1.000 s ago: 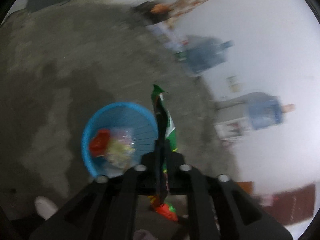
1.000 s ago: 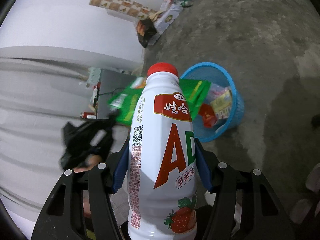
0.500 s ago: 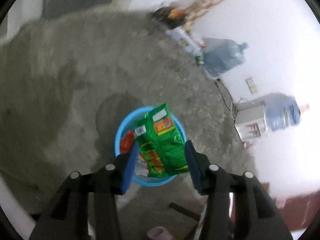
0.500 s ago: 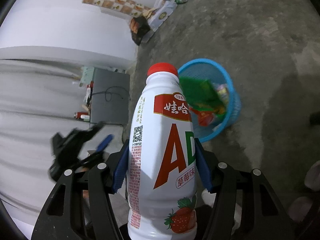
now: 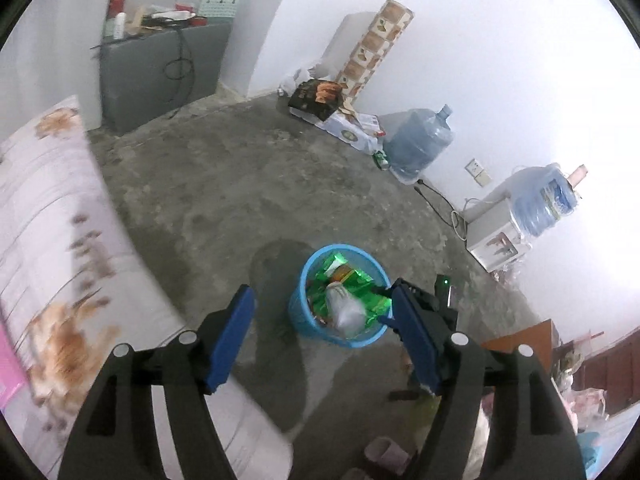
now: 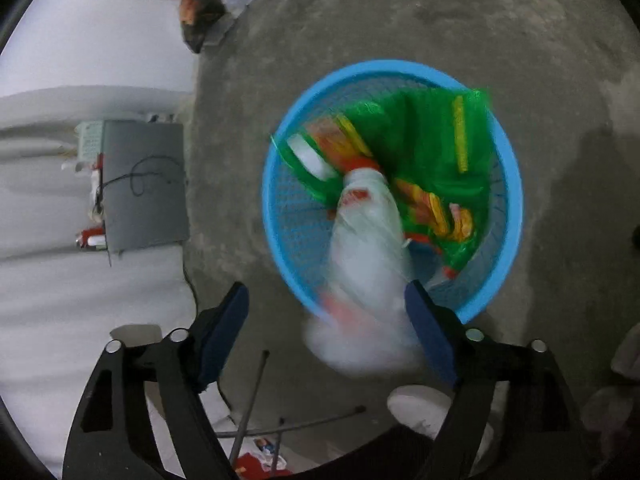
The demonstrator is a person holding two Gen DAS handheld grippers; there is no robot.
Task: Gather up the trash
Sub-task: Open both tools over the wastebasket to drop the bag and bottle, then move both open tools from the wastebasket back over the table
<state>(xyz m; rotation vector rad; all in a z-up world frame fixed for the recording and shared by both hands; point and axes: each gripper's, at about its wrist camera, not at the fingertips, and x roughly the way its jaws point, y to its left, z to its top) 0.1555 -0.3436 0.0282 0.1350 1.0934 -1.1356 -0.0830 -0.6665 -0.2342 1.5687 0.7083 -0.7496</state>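
Trash fills the blue basket (image 5: 316,330), which stands on the bare concrete floor (image 5: 240,184) at lower centre of the left wrist view. A green snack bag (image 5: 352,280) lies across its top, and a white bottle (image 5: 344,312), blurred, sits over the bag inside the rim. The left gripper (image 5: 320,326) has just been opening its jaws; they now stand wide apart with nothing between them, the basket showing through the gap beyond. At the left edge of that view a pale patterned cloth (image 5: 52,240) covers a large surface, and at the upper right two water jugs (image 5: 420,140) stand along the white wall.

From the right wrist view, the basket (image 6: 280,240) fills the centre right of the frame. The green snack bag (image 6: 424,140) spreads over its upper right half. The white bottle (image 6: 368,240), red cap pointing toward the upper middle of the frame, is streaked with motion blur, its base just between the tips of the right gripper (image 6: 326,312). Those jaws have also just been opening; the left pad stands clear of the bottle, so nothing is clamped. A grey cabinet (image 6: 144,184) sits at the left of that frame, against the white wall.
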